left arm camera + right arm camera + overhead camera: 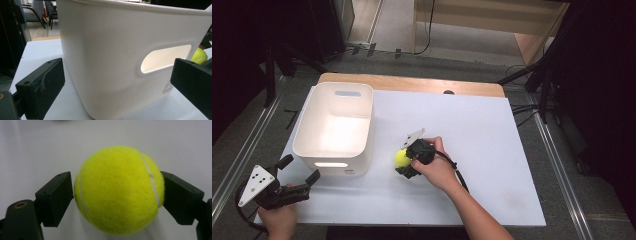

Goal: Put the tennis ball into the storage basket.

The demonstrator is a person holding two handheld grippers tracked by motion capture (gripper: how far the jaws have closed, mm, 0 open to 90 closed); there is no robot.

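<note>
a: right tongs (117, 195)?
b: both pads pressed on the yellow tennis ball (120, 191), on the white worktop (472, 130) beside the white bin (334, 127).
a: left tongs (117, 85)?
b: wide open, nothing held. bin's label (167, 88) too small to read.

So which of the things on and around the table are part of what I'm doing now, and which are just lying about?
In the job:
- tennis ball, between the pads of the right gripper
- white bin, beside the ball on the table

Lying about:
- left gripper, open, pointing at the bin's near wall, holding nothing
- cables on the floor past the table's far right corner
</note>
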